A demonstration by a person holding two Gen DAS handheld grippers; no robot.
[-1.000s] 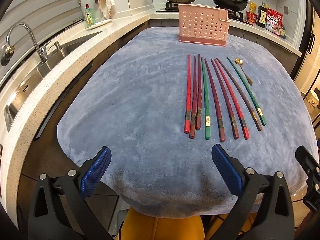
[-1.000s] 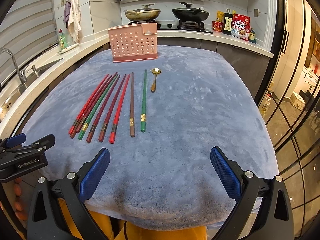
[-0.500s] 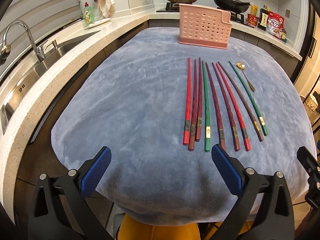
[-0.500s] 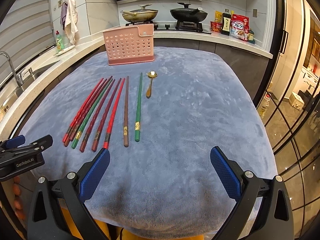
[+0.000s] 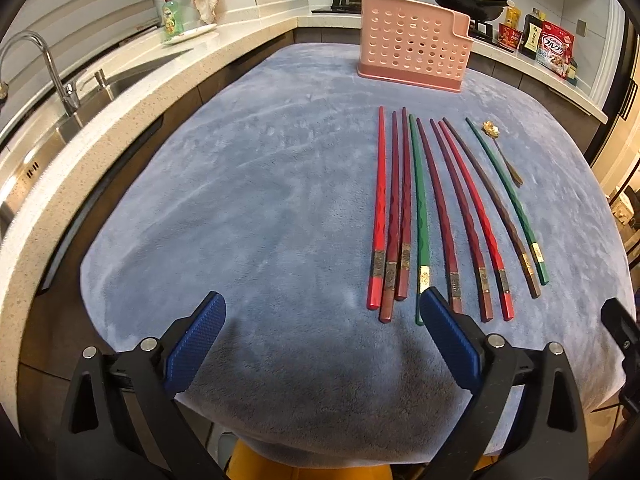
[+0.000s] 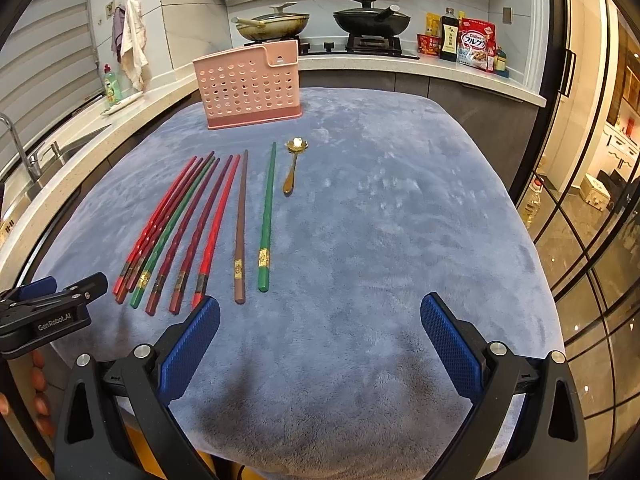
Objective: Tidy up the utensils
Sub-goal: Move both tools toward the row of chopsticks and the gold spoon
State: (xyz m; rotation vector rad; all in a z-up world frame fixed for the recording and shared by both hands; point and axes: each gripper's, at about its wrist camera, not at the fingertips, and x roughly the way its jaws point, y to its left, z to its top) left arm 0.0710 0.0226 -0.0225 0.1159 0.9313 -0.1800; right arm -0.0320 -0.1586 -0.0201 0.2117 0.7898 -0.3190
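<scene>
Here, a cloth-covered desk point(image 6: 400, 240) with utensils laid out for sorting.
Pink holder point(image 6: 250, 88) stands at the far edge; chopsticks point(image 5: 420, 216) and gold spoon point(image 6: 292, 168) lie parallel before it. Left claw point(image 5: 320, 320) and right claw point(image 6: 320, 320) hover wide, empty, likely approaching.

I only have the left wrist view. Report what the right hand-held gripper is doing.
Observer: The right hand-held gripper is open, with nothing between its fingers, only blue cloth below it.
Operator: Name the chopsticks closest to its opening.
Observer: The brown chopstick and the outer green chopstick. Their near ends lie just ahead of the gap, toward its left finger.
Operator: Say whether those two touch.
Observer: They do not. The right wrist view shows a strip of cloth between them along their whole length.
</scene>
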